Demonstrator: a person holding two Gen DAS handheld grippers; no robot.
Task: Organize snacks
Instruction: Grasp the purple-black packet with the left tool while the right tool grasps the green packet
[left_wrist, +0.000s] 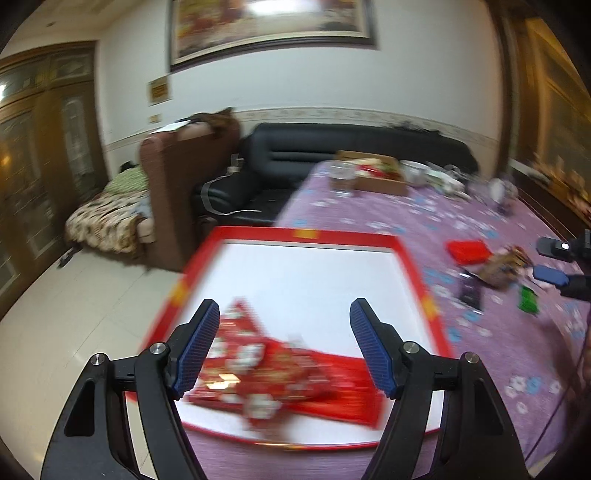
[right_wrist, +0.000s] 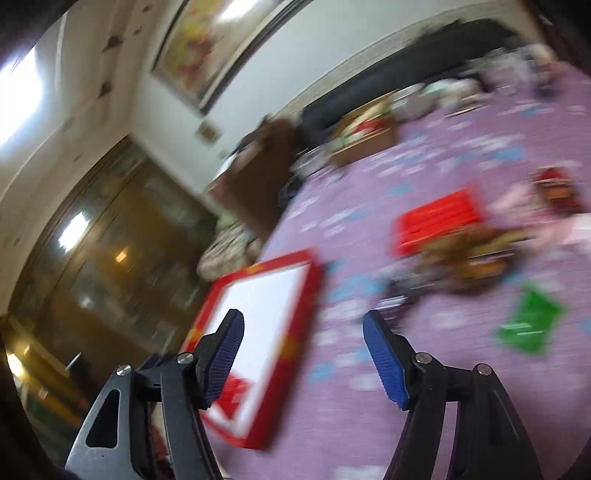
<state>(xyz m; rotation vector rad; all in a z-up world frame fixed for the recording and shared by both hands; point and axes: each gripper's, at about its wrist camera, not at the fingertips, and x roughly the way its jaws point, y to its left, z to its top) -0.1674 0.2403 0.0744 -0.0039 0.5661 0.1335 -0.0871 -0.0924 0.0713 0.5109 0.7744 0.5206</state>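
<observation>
A red-rimmed box with a white inside (left_wrist: 306, 233) sits at the near left corner of the purple-clothed table. Red snack packets (left_wrist: 266, 373) lie in its near part. My left gripper (left_wrist: 282, 314) is open and empty, hovering above those packets. The box shows again in the right wrist view (right_wrist: 306, 295). My right gripper (right_wrist: 303, 325) is open and empty, above the box's right rim. Loose snacks lie to the right: a red packet (right_wrist: 439, 221), a brown pile (right_wrist: 469, 254), a green packet (right_wrist: 532, 321) and a dark packet (left_wrist: 471, 295). Both views are blurred.
The purple flowered tablecloth (left_wrist: 498, 350) covers the table. At its far end stand a cardboard box of goods (left_wrist: 376, 173), a glass jar (left_wrist: 341, 177) and bowls (left_wrist: 417, 171). A black sofa (left_wrist: 295, 162) and a brown armchair (left_wrist: 184, 177) stand beyond. White floor lies left.
</observation>
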